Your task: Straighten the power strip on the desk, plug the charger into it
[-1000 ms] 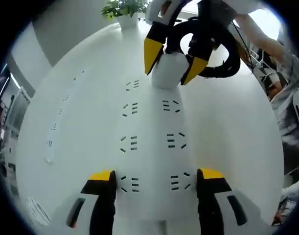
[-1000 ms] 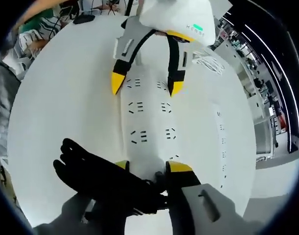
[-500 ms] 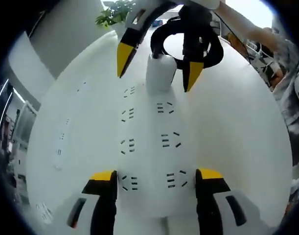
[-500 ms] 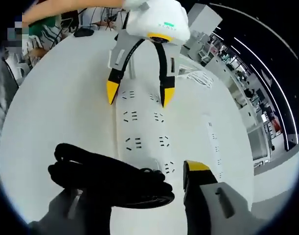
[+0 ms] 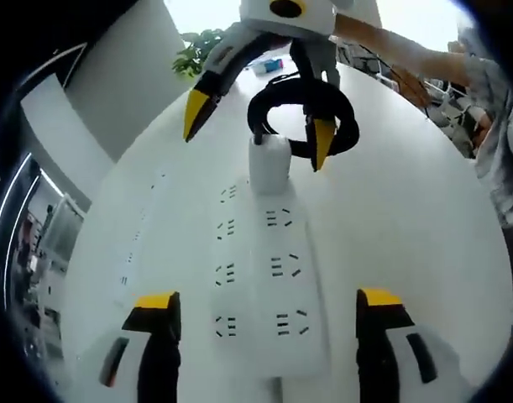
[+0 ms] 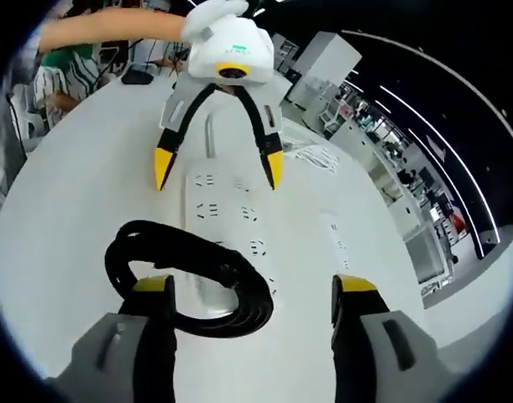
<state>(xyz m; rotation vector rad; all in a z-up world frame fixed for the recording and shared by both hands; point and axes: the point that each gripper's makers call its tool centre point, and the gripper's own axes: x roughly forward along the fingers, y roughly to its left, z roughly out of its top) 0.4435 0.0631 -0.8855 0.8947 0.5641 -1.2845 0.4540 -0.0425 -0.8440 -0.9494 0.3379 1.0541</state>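
1. Two grippers face each other over a wide white desk (image 5: 424,210), and I run both from afar.
2. Lying flat on the desk between them is the white power strip (image 5: 269,277), its long axis running straight from my left gripper (image 5: 269,315) toward my right gripper (image 5: 256,126). Seen from the right gripper view, the same power strip (image 6: 218,214) stretches away toward the left gripper (image 6: 214,172).
3. My left gripper stands with jaws spread wide, empty, straddling the strip's near end without touching it.
4. My right gripper (image 6: 243,298) is likewise spread wide and holds nothing; its jaws hang above the strip's far end.
5. A coiled black cord (image 6: 193,277) rests at that end, loose on the desk, just below my right jaws.
6. A white block, which I take for the charger (image 5: 269,159), stands upright at the strip's cord end, apparently already seated.
7. I judge the right gripper nearer both cord and charger, so any pressing or checking falls to it, reaching straight down.
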